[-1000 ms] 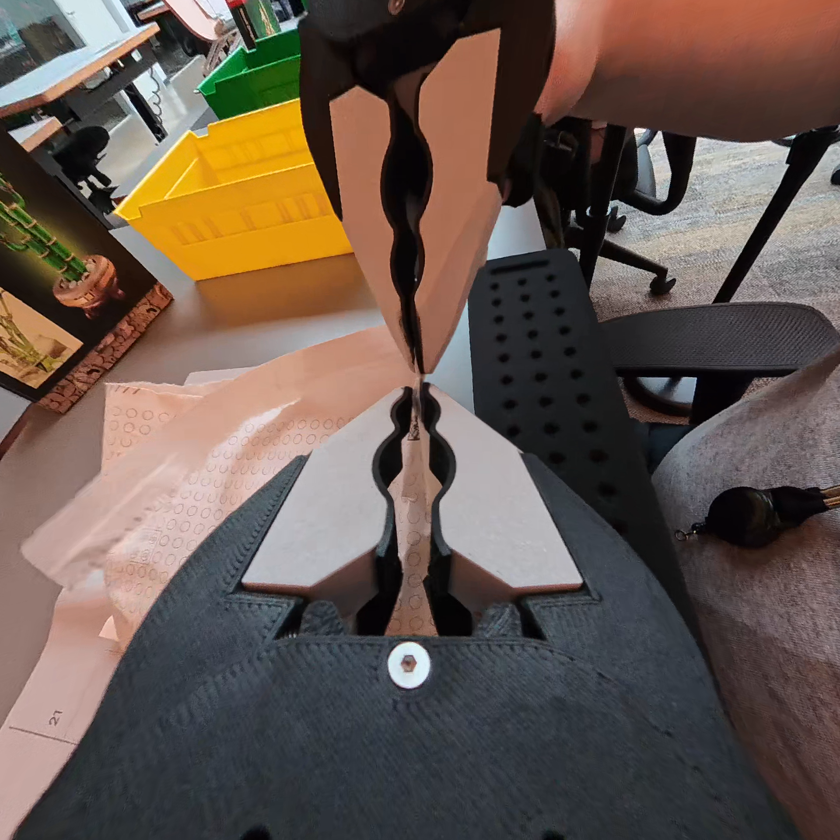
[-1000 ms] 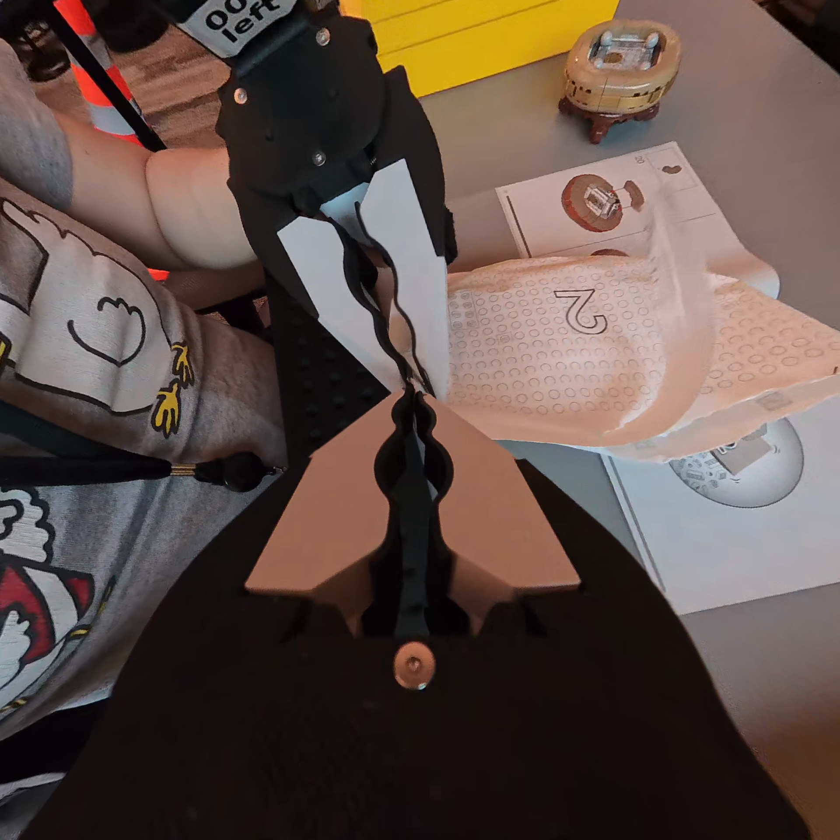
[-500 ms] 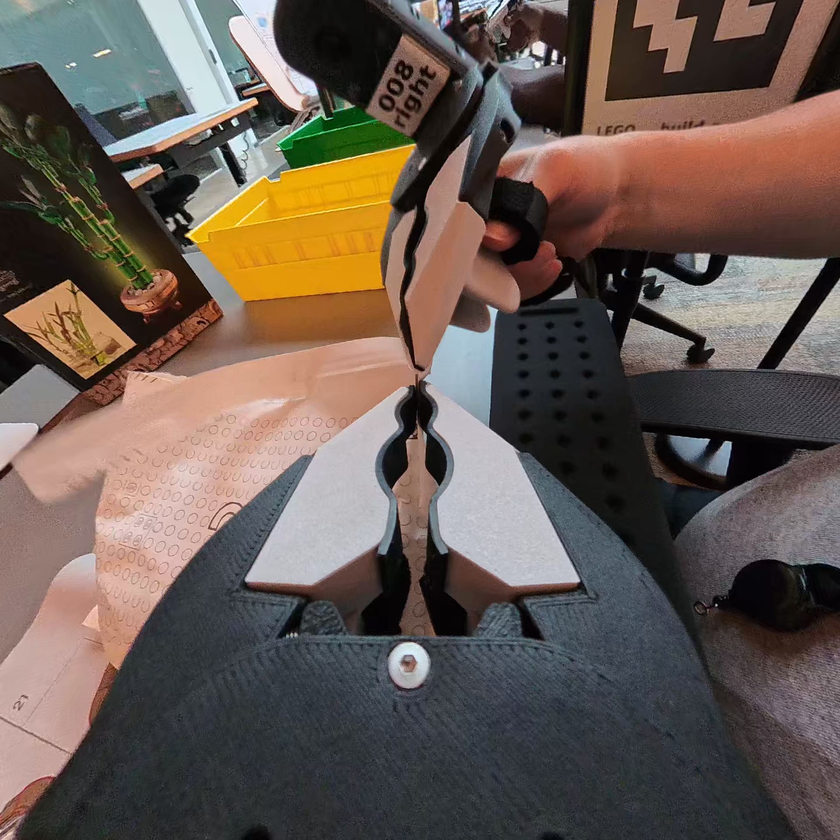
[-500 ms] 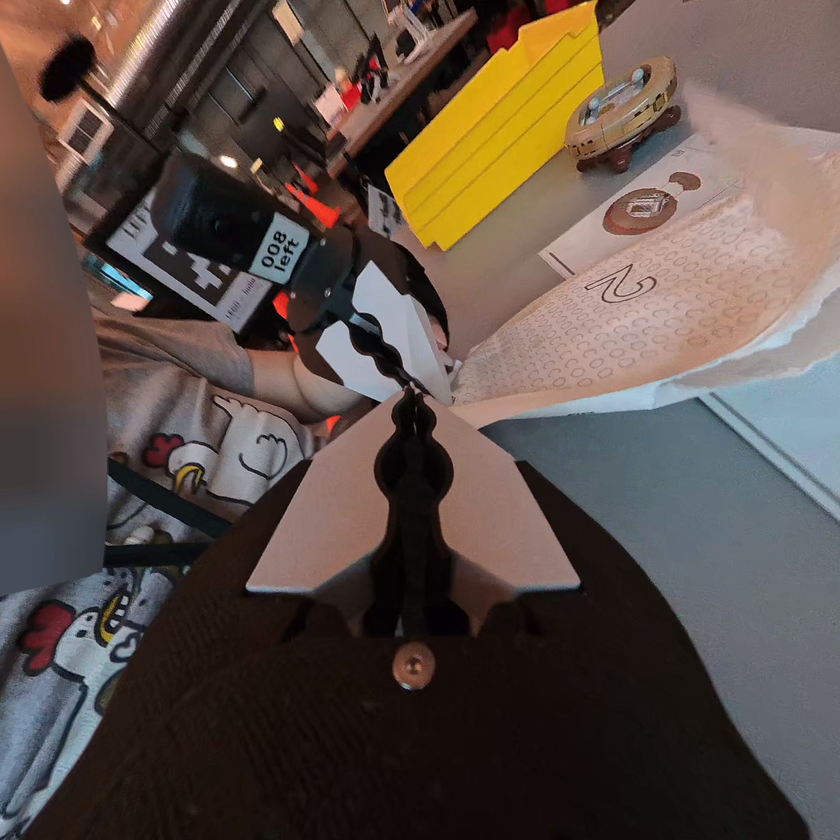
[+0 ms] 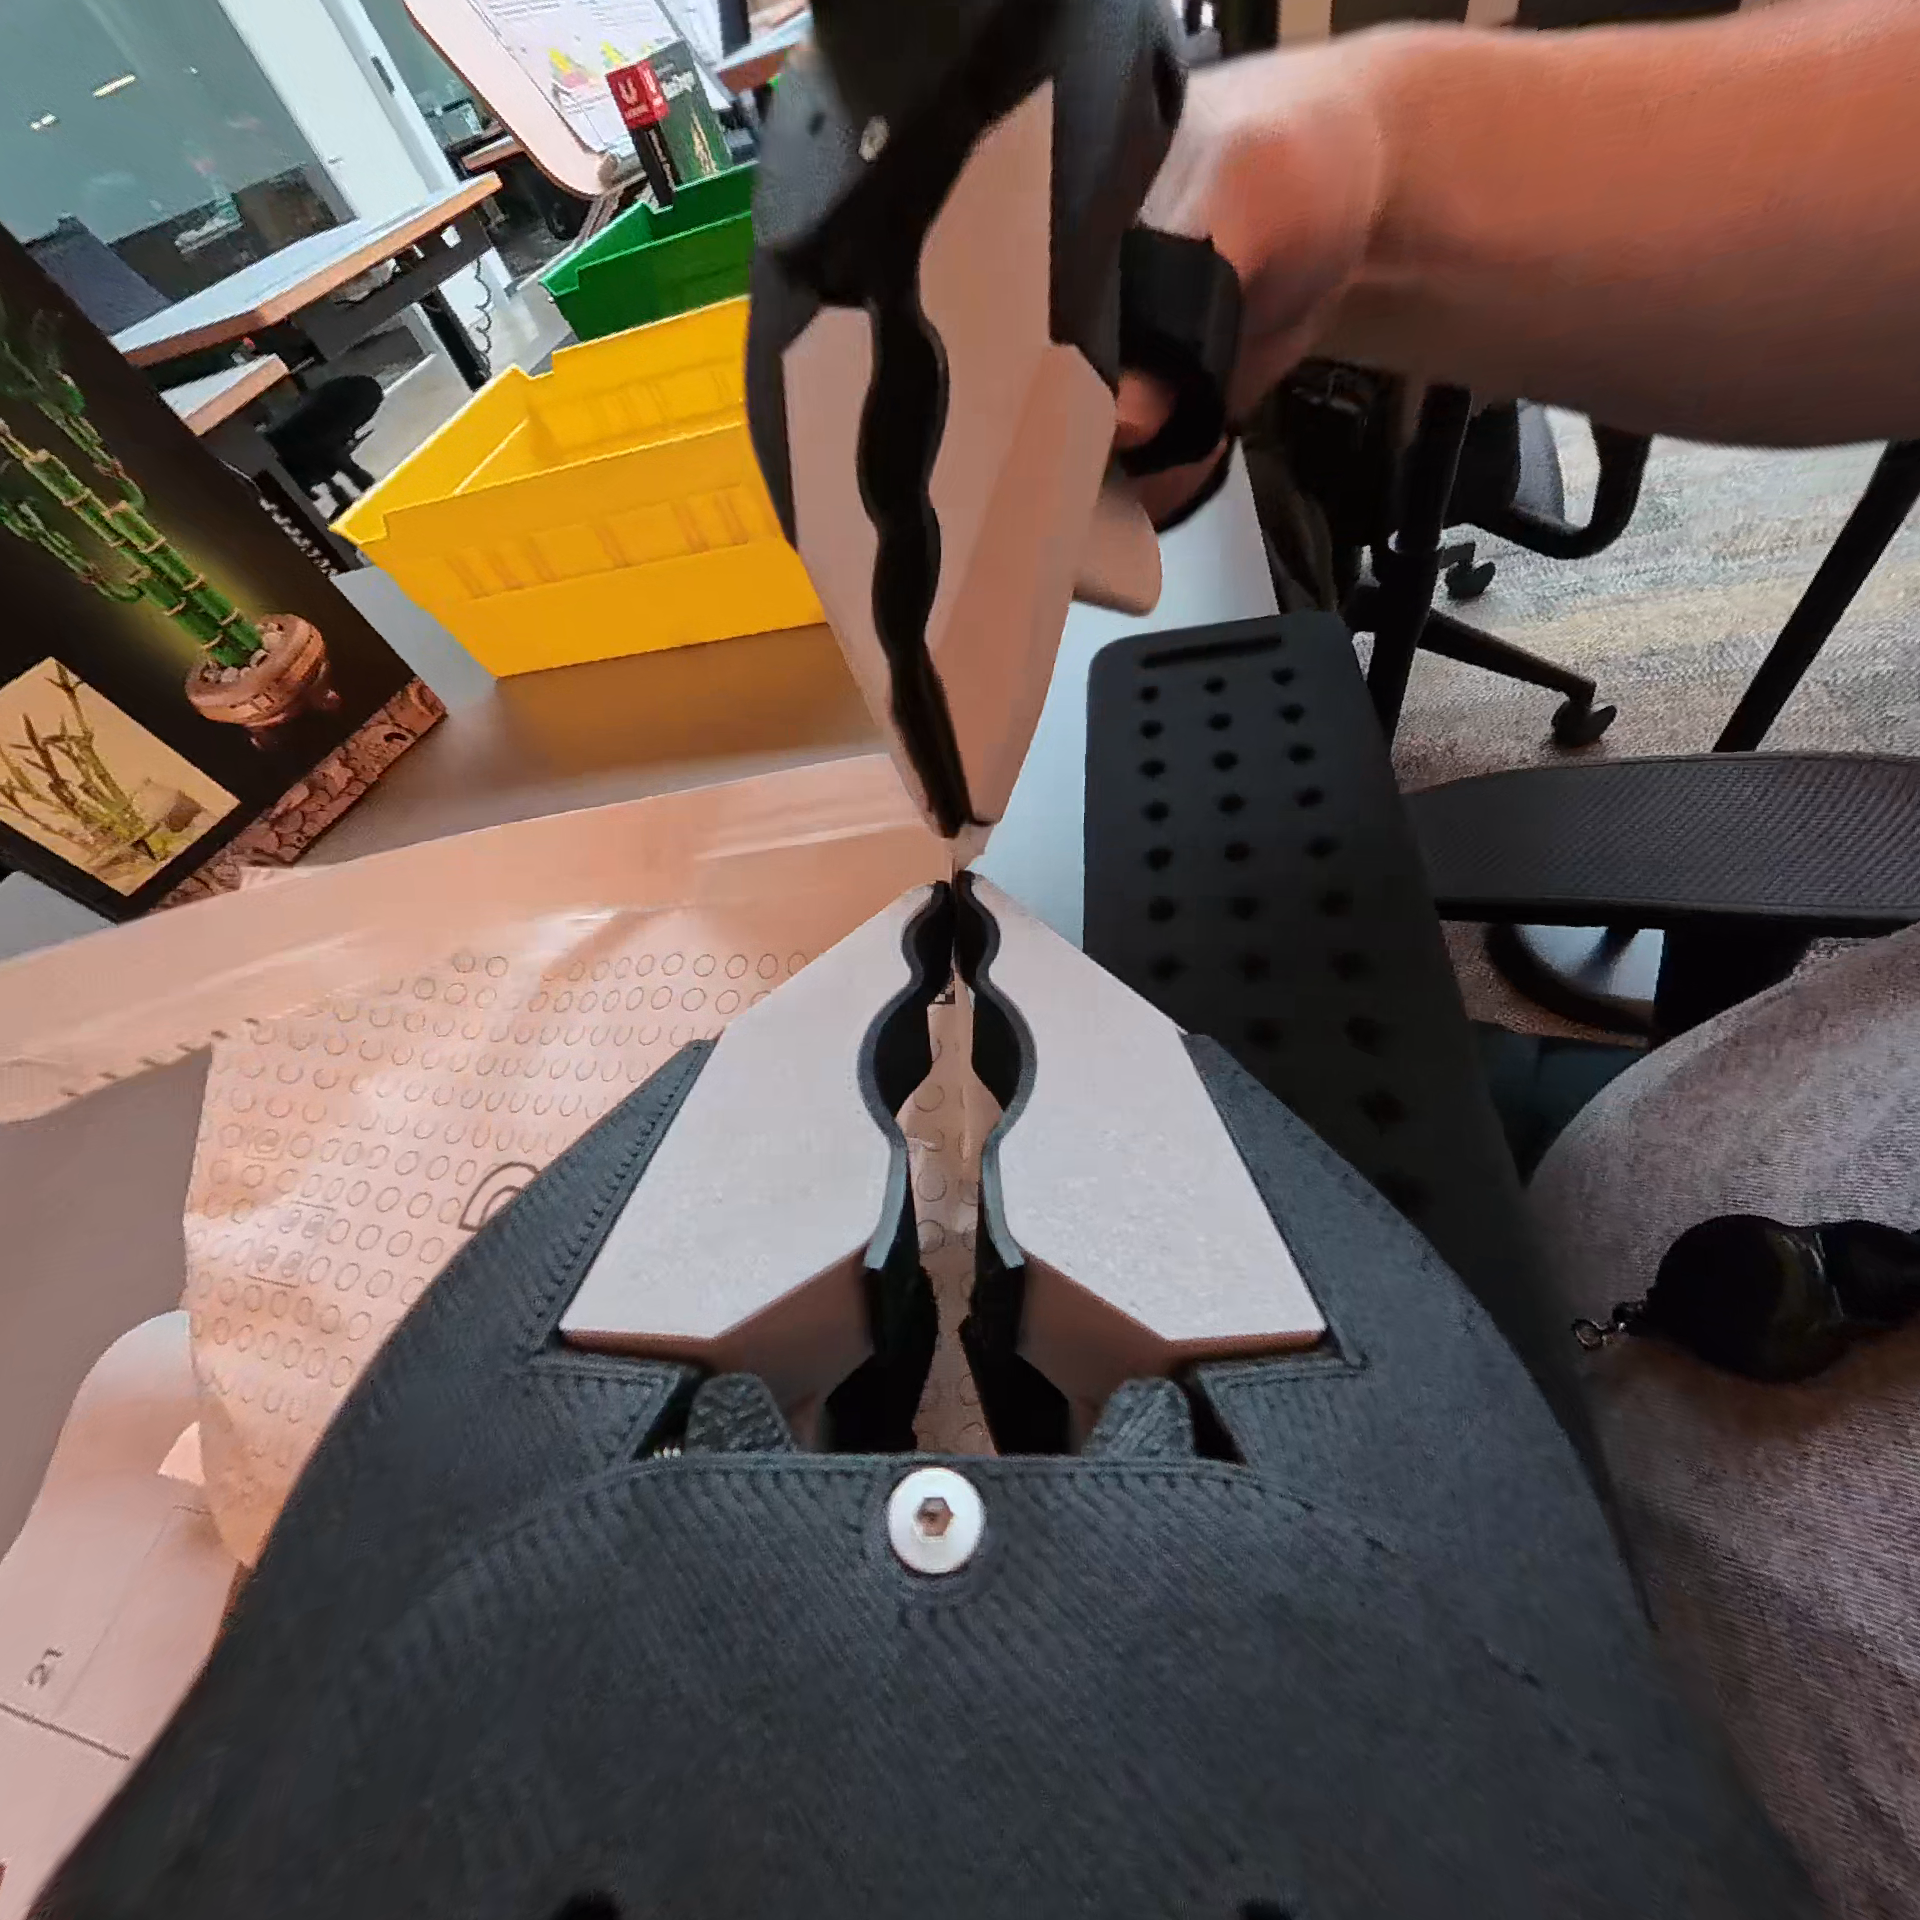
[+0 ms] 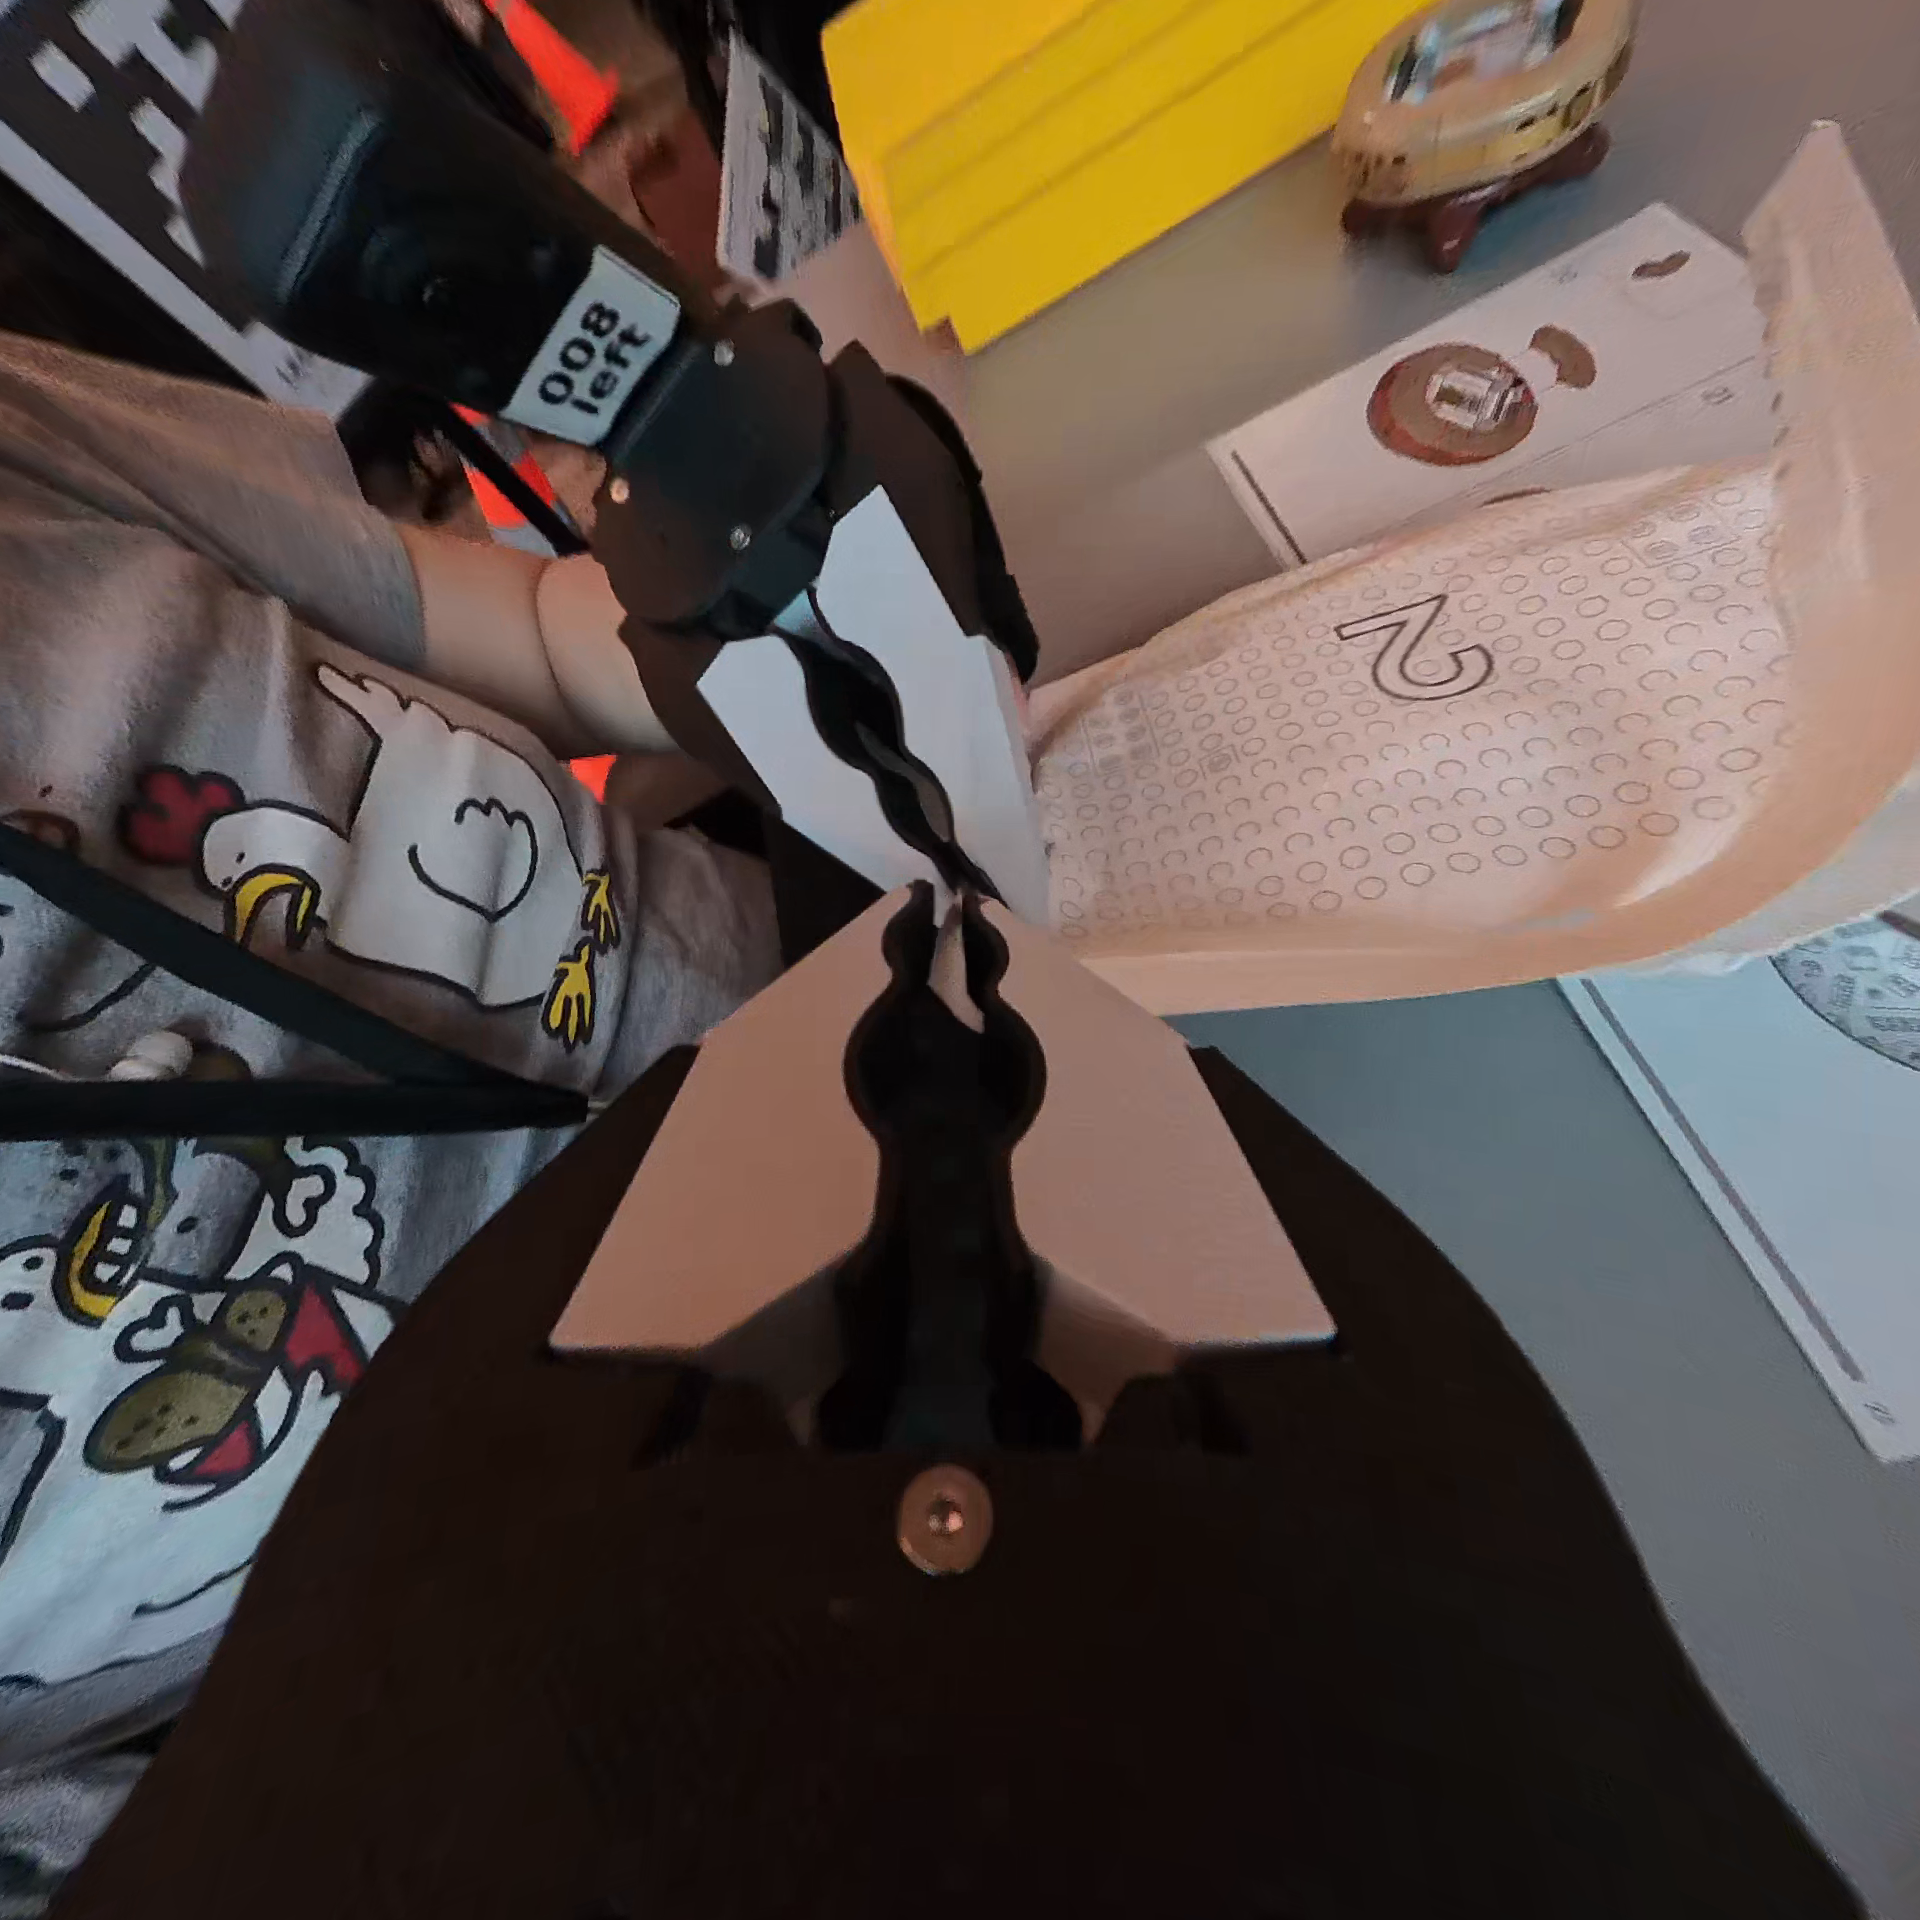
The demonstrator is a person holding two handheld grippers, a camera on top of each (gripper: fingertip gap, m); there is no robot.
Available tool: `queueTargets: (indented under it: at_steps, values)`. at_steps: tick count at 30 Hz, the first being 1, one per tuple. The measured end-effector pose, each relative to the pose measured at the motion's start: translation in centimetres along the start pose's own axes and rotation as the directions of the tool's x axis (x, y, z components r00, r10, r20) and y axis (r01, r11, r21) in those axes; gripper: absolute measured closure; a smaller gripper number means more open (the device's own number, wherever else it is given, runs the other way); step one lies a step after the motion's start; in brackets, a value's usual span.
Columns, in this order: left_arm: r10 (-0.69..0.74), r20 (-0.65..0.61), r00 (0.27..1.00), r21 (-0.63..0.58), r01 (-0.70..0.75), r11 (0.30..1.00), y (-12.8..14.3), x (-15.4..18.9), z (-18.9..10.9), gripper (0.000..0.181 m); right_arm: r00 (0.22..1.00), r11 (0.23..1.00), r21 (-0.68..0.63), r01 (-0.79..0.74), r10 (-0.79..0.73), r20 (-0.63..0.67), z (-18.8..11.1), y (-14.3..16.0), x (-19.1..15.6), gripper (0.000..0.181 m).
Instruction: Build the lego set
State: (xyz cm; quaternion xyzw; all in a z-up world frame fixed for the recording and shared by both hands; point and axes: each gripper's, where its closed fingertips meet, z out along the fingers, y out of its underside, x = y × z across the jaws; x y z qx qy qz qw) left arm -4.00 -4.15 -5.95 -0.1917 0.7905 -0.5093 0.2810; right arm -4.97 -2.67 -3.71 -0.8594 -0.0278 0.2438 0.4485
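Two grippers pinching one edge of the paper parts bag

Nearest, the left gripper (image 5: 956, 894) is clamped on the paper parts bag (image 5: 436, 1091), which hangs just above the grey table (image 5: 623, 727); tip to tip, the right gripper (image 6: 948, 914) nips the same edge. The bag looks light, limp and easily torn, best held at this seam. Beyond sit an instruction booklet (image 6: 1558, 384) and yellow bin (image 5: 582, 540)
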Motion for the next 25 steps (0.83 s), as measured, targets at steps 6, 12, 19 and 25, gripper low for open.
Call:
queueTargets:
  at_steps: [6, 12, 19, 25]
  values:
    - [0.015, -0.005, 1.000, -0.013, -0.015, 1.000, 0.1, 0.3, 0.3, 0.181, 0.997, 0.987, -0.151, 0.057, -0.065, -0.049, 0.2, 0.4, 0.4, 0.178]
    - [-0.004, -0.015, 1.000, -0.015, 0.004, 1.000, 0.0, 0.2, 0.3, 0.181, 0.996, 0.986, -0.154, 0.067, -0.075, -0.048, 0.4, 0.4, 0.0, 0.179]
    - [0.021, -0.006, 1.000, -0.019, -0.021, 1.000, 0.1, 0.4, 0.4, 0.181, 0.995, 0.982, -0.175, 0.066, -0.079, -0.069, 0.4, 0.6, 0.4, 0.181]
    - [0.093, 0.064, 0.994, -0.004, -0.092, 0.996, -0.1, 0.1, 0.2, 0.174, 0.995, 0.985, -0.169, 0.012, -0.027, -0.092, 0.4, 1.0, 1.0, 0.181]
